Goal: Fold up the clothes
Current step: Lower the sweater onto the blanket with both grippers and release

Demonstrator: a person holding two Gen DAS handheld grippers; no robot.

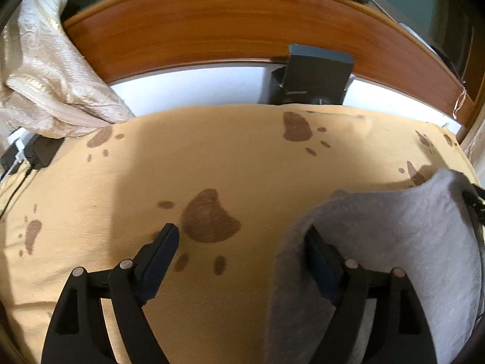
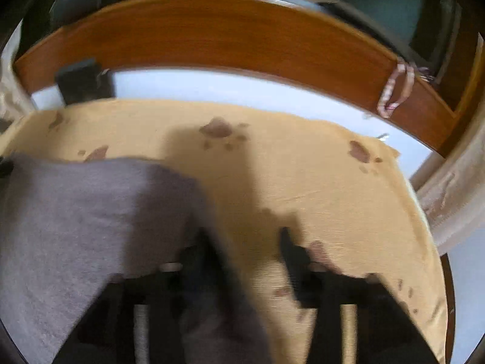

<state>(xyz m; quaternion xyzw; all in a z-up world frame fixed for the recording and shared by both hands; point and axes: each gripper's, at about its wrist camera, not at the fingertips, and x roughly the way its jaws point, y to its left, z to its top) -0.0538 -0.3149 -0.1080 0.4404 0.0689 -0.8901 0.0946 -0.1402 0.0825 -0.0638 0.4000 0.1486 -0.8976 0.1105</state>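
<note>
We see both grippers, left (image 1: pixel 242 242) and right (image 2: pixel 242 242), spread, gripping nothing; grey garment (image 1: pixel 394 242) draped over their inner fingers could snag and bunch

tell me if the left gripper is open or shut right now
Open. In the left wrist view the left gripper has its two fingers spread wide apart, yellow blanket showing between them; the grey cloth drapes over one finger, unclamped.

Nothing legible turns up anywhere in either view. The dark rectangular box (image 1: pixel 315 75) standing at the far edge of the yellow blanket carries a small pale line of print low on its front, but it is too tiny and soft to make out. The right wrist view is blurred throughout.
</note>
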